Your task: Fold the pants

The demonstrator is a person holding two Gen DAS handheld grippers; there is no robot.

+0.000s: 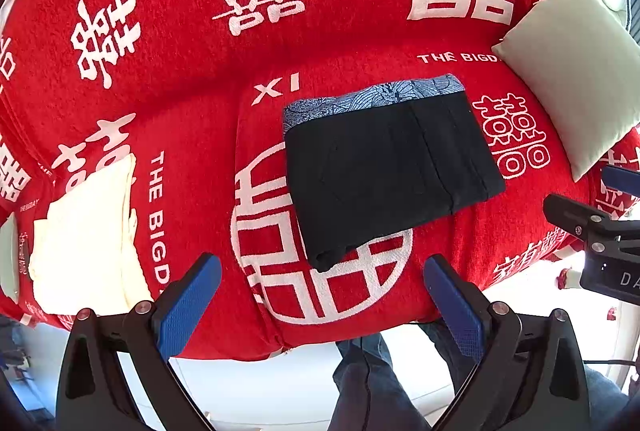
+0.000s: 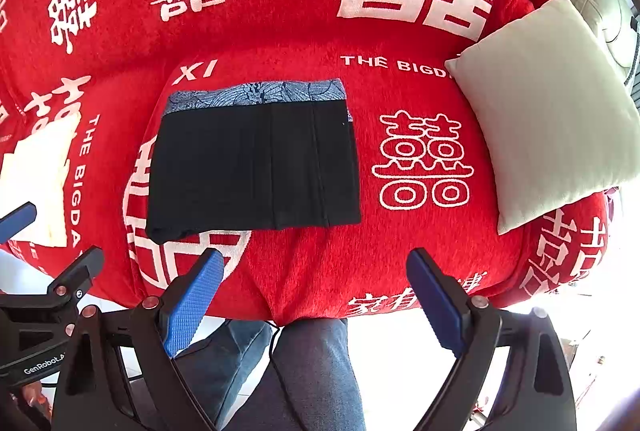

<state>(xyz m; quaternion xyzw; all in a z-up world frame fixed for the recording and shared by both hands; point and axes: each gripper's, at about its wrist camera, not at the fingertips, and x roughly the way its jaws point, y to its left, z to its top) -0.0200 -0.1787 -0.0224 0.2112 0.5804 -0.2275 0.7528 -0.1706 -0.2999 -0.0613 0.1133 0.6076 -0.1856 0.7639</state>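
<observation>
- While your two grippers hang over the front edge of the sofa, the pants (image 1: 390, 167) lie folded on the red cover (image 1: 192, 135), roughly mid-seat.
- Pants look: a compact black rectangle, several layers thick, flat with no loose leg sticking out. From the right wrist view (image 2: 256, 167) the edges run fairly square.
- A strip of blue-grey patterned fabric (image 2: 256, 93) shows along the far edge, towards the backrest; you can't tell whether it's a waistband or a lining.
- Vertical seam lines run across the top black layer, right of centre. The near left corner shows the rounded fold and stacked layers.
- The bundle sits partly over the big white round emblem (image 1: 276, 271) printed on the cover, just below the "XI" lettering.
- Your left gripper (image 1: 322, 297): blue fingers spread wide, nothing between them, held short of the pants and not touching.
- Your right gripper (image 2: 314, 291): also spread wide and empty, near the seat's front edge, clear of the pants.
- Each gripper pokes into the other's view at the side edge.
- Cream pillow (image 2: 548, 107) leans at the right end of the seat, well apart from the pants.
- Folded pale cloth (image 1: 84, 227) lies on the left side of the seat, also apart.
- Your blue-jeaned legs (image 2: 312, 371) show below the seat edge.
</observation>
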